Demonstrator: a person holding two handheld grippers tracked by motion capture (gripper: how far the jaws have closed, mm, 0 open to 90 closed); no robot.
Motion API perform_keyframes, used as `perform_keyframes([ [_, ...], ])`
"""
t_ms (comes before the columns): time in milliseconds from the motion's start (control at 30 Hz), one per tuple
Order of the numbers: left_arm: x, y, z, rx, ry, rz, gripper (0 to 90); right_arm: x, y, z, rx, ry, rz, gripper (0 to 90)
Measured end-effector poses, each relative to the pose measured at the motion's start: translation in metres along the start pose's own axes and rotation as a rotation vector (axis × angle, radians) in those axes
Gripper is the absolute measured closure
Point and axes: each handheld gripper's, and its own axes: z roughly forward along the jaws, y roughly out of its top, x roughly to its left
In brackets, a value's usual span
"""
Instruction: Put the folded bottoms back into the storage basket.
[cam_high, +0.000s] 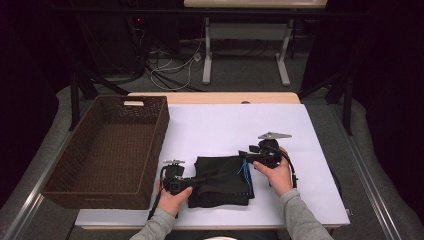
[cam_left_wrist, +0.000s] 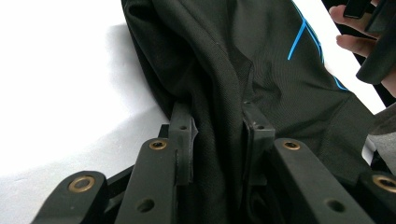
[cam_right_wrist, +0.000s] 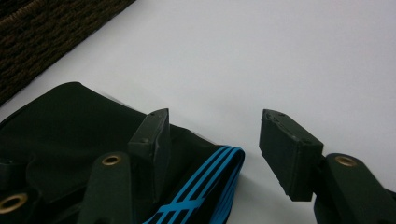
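Tongs status: left tongs (cam_left_wrist: 217, 140) clamped on a fold at the near-left edge of the black garment (cam_high: 222, 180); right tongs (cam_right_wrist: 212, 149) gaping over its blue-striped edge (cam_right_wrist: 205, 186), gripping nothing. Garment lies roughly folded on the desk (cam_high: 225, 125), just right of the wicker basket (cam_high: 107, 150). Judging by that, folding looks mostly done; transfer into the basket not yet started.

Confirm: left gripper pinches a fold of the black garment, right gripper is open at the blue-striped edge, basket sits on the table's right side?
Not quite. The basket sits on the table's left side, as the high view shows. The left gripper does pinch the black garment, and the right gripper is open.
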Motion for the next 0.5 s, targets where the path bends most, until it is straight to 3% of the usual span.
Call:
perform_keyframes([
  [100, 0.0, 0.0, 0.0, -0.002, -0.002, -0.005, 70.6, -0.002, -0.001, 0.001, 0.014, 0.016, 0.03, 47.0],
  [500, 0.0, -0.001, 0.0, -0.006, 0.005, 0.001, 70.6, -0.01, -0.006, 0.012, 0.074, 0.019, 0.047, 50.4],
])
